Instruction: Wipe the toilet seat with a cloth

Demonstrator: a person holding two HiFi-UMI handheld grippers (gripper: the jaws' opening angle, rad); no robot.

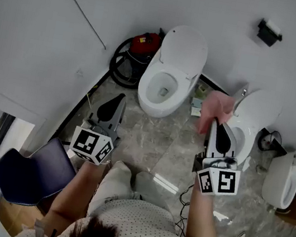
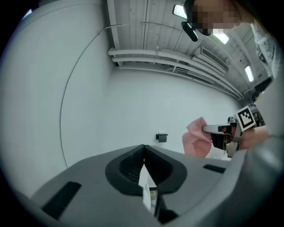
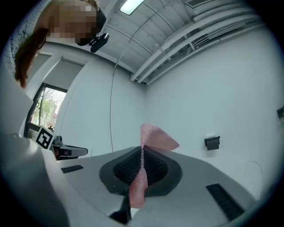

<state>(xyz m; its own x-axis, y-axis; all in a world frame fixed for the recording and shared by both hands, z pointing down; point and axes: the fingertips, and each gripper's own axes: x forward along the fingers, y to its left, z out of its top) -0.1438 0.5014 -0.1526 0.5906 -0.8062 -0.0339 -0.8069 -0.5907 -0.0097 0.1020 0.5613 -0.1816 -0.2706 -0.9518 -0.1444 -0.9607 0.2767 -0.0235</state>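
Right hand-held gripper (image 1: 214, 122) clamped tight on pink cloth (image 1: 216, 105), held in air to the right of the far toilet (image 1: 184, 50), lid up; cloth well apart from seat (image 1: 146, 89). Left hand-held gripper (image 1: 121, 99): jaws together, nothing btwn them, nr left wall.

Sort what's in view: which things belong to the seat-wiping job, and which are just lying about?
Job:
pink cloth, pinched in the right gripper
right toilet beside it, or centre toilet; target unclear
left gripper, shut and empty

Lying about:
red canister with black hose
blue chair
black wall holder
floor cables
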